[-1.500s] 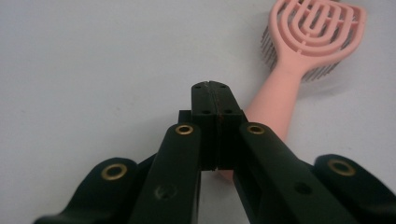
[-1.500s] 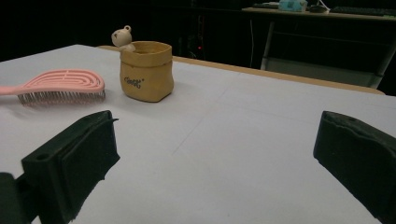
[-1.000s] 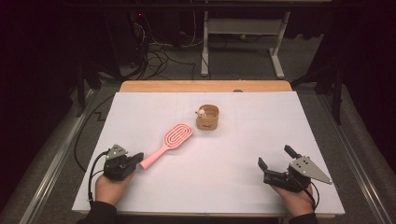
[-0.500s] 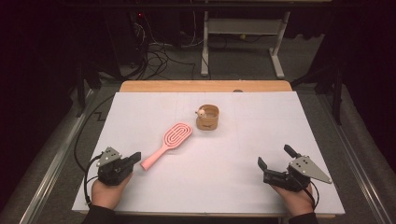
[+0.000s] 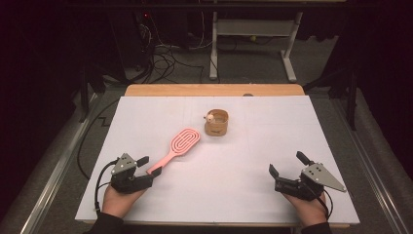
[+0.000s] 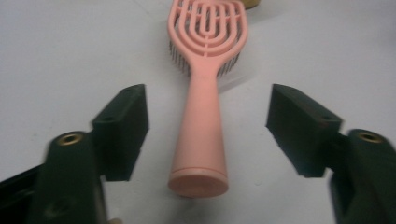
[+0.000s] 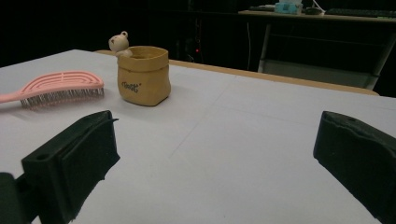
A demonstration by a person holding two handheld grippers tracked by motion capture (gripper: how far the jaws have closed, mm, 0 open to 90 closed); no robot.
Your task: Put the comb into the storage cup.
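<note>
A pink hairbrush (image 5: 179,148) lies bristles-down on the white table (image 5: 253,195), its handle pointing toward the near-left corner and its slotted head angled toward a small tan pot (image 5: 216,123) with a tiny bear figure (image 5: 210,117) on its rim. The left gripper (image 5: 149,165), held low at the table's near-left, has just been opening its jaws; they now stand apart on either side of the handle's butt end, with clear table showing between each pad and the pink plastic in the left gripper view, where the brush (image 6: 205,88) runs straight up the middle. The handle end sits between the jaws but is not pressed by them.

At the near-right, the right gripper (image 5: 287,165) rests in a hand, its jaws spread wide over bare table, nothing between them. In the right gripper view the pot (image 7: 142,74) stands upright beyond the left jaw, the brush (image 7: 56,86) just beside it; whether brush and pot touch is hard to say from that low angle, though the high view shows a narrow gap. Cables (image 5: 165,53) trail on the dark floor beyond the table's wooden far edge.
</note>
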